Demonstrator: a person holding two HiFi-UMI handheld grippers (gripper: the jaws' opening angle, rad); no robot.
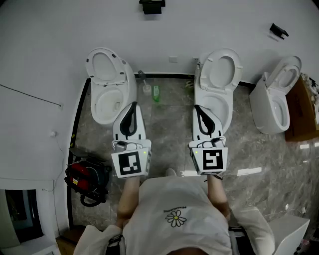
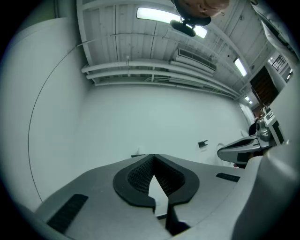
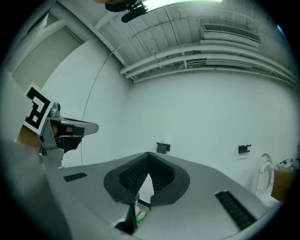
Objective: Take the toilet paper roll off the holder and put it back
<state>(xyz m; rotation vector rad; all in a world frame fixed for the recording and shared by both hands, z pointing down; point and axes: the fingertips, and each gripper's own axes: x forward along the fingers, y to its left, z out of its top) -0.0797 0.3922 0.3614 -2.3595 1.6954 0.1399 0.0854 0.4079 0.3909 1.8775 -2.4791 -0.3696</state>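
Facing wall holder (image 3: 162,147), well apart, right gripper (image 3: 148,153) fingers (image 3: 132,174) closed.

A washroom mock-up or showroom inside a bare industrial room, not a home bathroom. In the head view three toilets (image 1: 106,84) stand side by side across the upper half, against a plain white wall (image 1: 45,55) and on a grey marbled floor (image 1: 169,129). Two black holders (image 1: 152,6) hang on that wall. A cardboard box (image 1: 303,117) sits at far right. Both gripper views show a ribbed ceiling (image 2: 140,51) with strip lights (image 2: 154,14) along the top.
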